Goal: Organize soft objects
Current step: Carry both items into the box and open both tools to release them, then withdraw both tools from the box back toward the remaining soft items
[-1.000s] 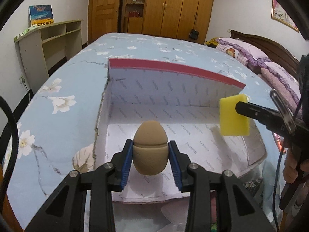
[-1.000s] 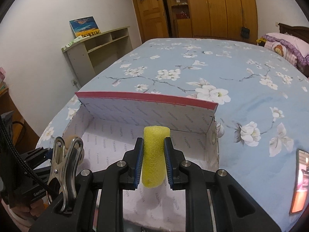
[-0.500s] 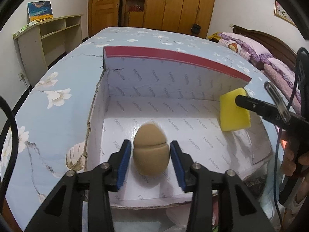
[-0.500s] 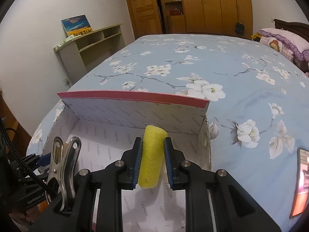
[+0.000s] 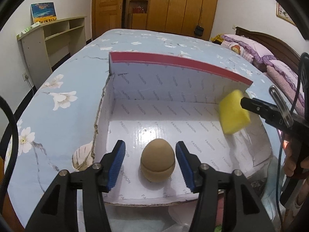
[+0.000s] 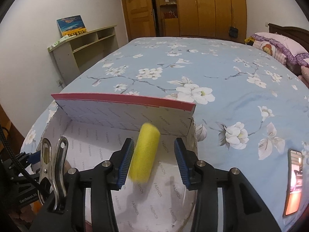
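Yellow sponge (image 6: 144, 152) has just been let go by the right tongs (image 6: 153, 161), now spread apart, over the cardboard box (image 5: 173, 89). Likewise the left tongs (image 5: 149, 164) have parted, leaving the brown egg-shaped toy (image 5: 158, 159) on the box floor, so both soft things look delivered.

Egg (image 5: 158, 159) and sponge (image 6: 144, 154) now released.

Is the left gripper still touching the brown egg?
Apart. The left wrist view shows the left gripper open, with white box floor visible between each blue pad and the brown egg, which sits on the floor.
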Motion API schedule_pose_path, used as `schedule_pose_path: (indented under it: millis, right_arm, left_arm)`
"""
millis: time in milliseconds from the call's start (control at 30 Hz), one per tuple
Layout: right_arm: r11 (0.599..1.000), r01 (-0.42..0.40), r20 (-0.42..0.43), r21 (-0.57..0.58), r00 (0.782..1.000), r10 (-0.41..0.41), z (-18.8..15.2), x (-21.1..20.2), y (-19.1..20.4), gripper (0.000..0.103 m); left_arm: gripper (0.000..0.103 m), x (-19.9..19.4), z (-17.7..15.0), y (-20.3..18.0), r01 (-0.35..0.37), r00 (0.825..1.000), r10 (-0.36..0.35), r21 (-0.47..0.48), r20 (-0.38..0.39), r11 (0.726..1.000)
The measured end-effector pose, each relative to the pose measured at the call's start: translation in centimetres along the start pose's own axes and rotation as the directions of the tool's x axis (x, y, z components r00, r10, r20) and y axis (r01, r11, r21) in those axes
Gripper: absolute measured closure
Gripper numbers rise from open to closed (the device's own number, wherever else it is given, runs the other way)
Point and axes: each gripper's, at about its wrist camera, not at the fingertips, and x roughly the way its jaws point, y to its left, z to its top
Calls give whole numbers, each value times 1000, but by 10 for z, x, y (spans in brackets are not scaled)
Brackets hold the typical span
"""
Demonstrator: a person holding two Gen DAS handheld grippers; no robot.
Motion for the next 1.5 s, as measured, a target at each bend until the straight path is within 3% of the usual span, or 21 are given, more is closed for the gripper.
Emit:
schedule_pose_path:
  millis: [167,733,1500]
  right_arm:
    - [1000,2,37,-22,999,-1,1,-13,4,46]
    - [999,-7,112,-53,994,13,-9,-64,19,46]
    - [998,-43,100,-52,994,48,-65,-117,44,46]
  left_arm:
    - [46,-11,2,0,-1,1000,1,-8,21,1000]
    - [46,-60,-2,-9,11,996,-11,3,94,1000]
    - [46,-114,-41,-7,4,992,-3,-4,123,1000]
